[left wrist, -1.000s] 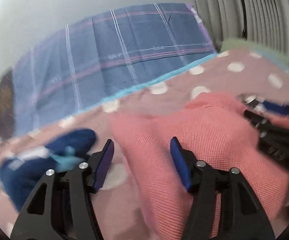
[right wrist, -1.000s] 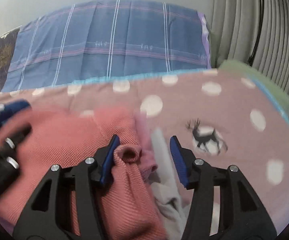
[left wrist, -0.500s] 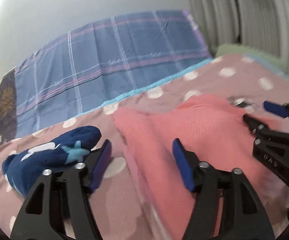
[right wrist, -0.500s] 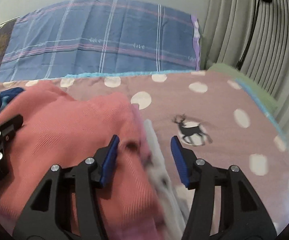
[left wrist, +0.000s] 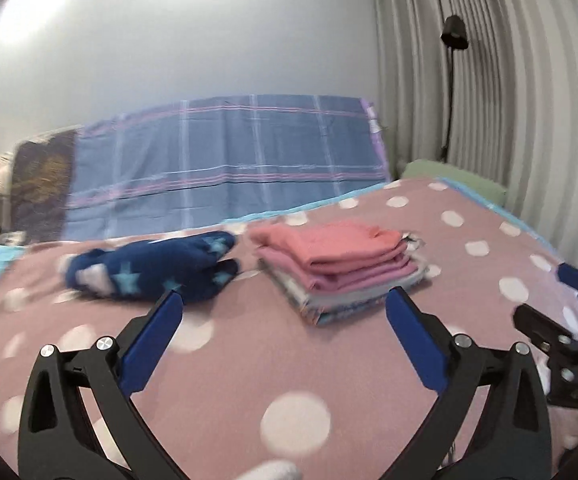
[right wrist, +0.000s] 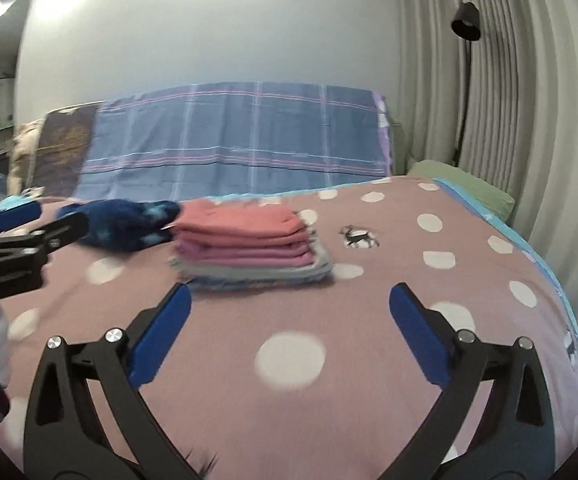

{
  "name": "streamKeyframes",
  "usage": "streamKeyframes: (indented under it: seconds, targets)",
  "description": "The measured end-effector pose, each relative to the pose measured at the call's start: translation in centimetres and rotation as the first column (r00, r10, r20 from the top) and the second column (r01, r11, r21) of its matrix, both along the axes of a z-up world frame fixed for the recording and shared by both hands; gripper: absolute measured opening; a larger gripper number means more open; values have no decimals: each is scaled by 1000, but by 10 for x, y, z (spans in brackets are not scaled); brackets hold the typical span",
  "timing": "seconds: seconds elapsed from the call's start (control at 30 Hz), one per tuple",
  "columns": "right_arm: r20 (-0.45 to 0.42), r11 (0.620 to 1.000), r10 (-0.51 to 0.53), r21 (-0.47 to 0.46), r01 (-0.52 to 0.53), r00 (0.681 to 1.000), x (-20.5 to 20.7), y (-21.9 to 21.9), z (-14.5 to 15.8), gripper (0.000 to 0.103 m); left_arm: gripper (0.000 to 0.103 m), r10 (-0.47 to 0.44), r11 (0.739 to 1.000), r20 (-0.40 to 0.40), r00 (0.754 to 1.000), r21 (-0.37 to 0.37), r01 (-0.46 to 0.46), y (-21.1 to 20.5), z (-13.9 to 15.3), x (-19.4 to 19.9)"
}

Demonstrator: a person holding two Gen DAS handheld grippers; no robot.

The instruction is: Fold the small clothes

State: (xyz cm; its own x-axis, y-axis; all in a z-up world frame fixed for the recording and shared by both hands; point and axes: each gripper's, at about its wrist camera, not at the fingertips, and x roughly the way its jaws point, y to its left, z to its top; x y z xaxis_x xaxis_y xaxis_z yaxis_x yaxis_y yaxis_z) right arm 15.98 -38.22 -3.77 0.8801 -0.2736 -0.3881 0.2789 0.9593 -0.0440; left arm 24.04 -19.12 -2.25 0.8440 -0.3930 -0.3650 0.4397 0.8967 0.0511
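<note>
Left gripper [left wrist: 283, 300] is spreading its blue pads wide, jaws opening with only bare blanket showing between them, nothing in its hold. Right gripper [right wrist: 289, 294] is doing the same, jaws opening, spotted blanket in the gap and no cloth caught. Both are hanging over the near part of the pink polka-dot blanket [left wrist: 217, 364], well back from the clothes.

The folded stack [left wrist: 341, 270] is sitting out in the middle of the blanket: a coral garment [left wrist: 329, 242] on top, mauve layers under it, pale grey and blue pieces at the bottom, their edges stepping outward toward the near corner. In the right wrist view the same stack [right wrist: 249, 244] is lying squarely ahead, its near edge just beyond the fingertips.

Just left of the stack, the navy star-print garment [left wrist: 153, 270] is lying loosely bundled, nearly touching the stack's left edge.

Room for moving is looking generous: open blanket is running from the stack's right edge, past a small deer motif [right wrist: 359, 236], out to the light-blue border [right wrist: 545, 264] where the blanket is dropping off. Behind, a blue plaid cloth [left wrist: 225, 160] is rising at the blanket's far edge, and a green cushion [right wrist: 465, 186] is sitting at the far right corner against the grey curtains [right wrist: 529, 120]. A black floor lamp [left wrist: 453, 36] is standing by those curtains.
</note>
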Motion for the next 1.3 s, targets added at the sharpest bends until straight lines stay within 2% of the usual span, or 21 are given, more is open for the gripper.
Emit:
streamKeyframes:
  seconds: [0.13,0.27,0.37,0.53,0.73,0.83,1.03,1.3]
  targets:
    - [-31,998,-54,22,55,998,-42,26,13,101,102,-15,1000,21,1000,16,14,12,13,-54]
    - [9,990,-66,129,64,998,-83,37,24,101,102,-5,999,73,997,35,2,27,21,-99]
    - [23,988,-80,134,76,997,-101,43,34,101,102,-17,1000,61,998,6,16,41,27,-121]
    - [57,987,-95,133,87,994,-123,55,47,101,102,3,999,89,996,-48,2,68,35,-155]
    - [80,992,-94,92,87,992,-145,82,57,101,102,3,999,-5,1000,-41,-3,84,24,-167]
    - [84,995,-95,48,91,992,-153,96,55,101,102,-27,998,-30,999,-59,26,88,17,-170]
    - [37,994,-89,60,86,995,-157,100,48,101,102,-24,998,-24,999,-52,23,94,13,-177]
    - [11,995,-81,60,80,997,-158,106,42,101,102,-34,999,-56,998,-35,32,94,4,-179]
